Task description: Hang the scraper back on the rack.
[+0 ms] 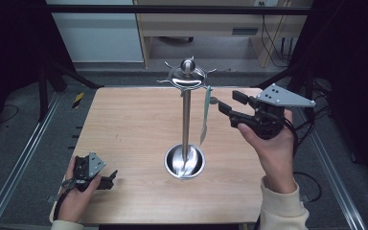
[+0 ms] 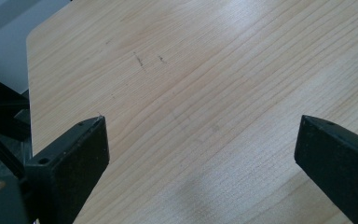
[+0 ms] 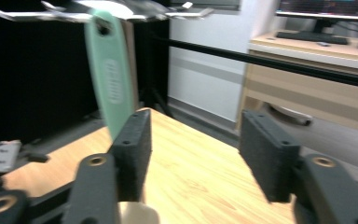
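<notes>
No readable text anywhere. The pale green utensil handle [image 3: 111,74] hanging from the metal rack [image 1: 186,76] is carrying a raised embossed mark midway along it, but you're looking at it blurred in the right gripper view, so no letters are coming through. In the high view the handle is showing edge-on and too small to read. A monitor [image 3: 326,8] at the top right of the right gripper view is showing lit content, too small and cut off to read.
</notes>
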Demonstrator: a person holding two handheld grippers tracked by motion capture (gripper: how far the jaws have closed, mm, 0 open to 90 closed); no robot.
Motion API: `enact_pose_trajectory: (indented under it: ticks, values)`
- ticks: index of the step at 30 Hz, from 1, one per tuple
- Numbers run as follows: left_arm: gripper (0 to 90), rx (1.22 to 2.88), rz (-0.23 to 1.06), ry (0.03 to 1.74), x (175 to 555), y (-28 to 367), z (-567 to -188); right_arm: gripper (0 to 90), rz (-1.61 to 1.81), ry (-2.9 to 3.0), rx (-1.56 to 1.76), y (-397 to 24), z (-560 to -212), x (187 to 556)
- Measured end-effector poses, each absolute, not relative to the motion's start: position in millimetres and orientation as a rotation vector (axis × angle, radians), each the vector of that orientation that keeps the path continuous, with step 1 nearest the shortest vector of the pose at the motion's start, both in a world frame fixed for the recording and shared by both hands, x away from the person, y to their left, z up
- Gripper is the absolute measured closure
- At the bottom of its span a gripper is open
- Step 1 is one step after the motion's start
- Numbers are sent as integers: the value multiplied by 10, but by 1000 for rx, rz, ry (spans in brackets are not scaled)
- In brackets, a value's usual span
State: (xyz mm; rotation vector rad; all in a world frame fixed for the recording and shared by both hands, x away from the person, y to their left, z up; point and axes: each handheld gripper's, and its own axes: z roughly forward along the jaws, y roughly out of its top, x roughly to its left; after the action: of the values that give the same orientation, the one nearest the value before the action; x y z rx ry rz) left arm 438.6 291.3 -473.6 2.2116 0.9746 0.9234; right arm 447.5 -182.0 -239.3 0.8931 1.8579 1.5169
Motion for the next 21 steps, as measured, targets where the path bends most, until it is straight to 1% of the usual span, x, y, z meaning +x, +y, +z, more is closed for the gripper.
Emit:
enact_pose_trajectory:
  ticks: [2, 5, 6, 7, 8, 13, 21]
  values:
    - [27, 2209, 928, 977, 4381, 2923, -4731, 342, 1496, 1835, 932, -1836, -2408, 4495]
    - [27, 2198, 930, 980, 4379, 2932, -4722, 207, 1475, 1818, 991, -1867, -2447, 4547]
    - [27, 2202, 931, 977, 4380, 2931, -4720, 177, 1457, 1813, 1004, -1876, -2465, 4561]
    - [27, 2202, 931, 977, 4380, 2931, -4720, 177, 1457, 1813, 1004, -1876, -2465, 4561]
    - [27, 2211, 928, 971, 4381, 2924, -4716, 125, 1425, 1791, 1024, -1899, -2511, 4581]
    - [27, 2214, 932, 964, 4375, 2916, -4713, 80, 1402, 1802, 1051, -1955, -2622, 4635]
    - [27, 2215, 934, 965, 4377, 2934, -4712, 71, 1373, 1820, 1094, -2011, -2824, 4718]
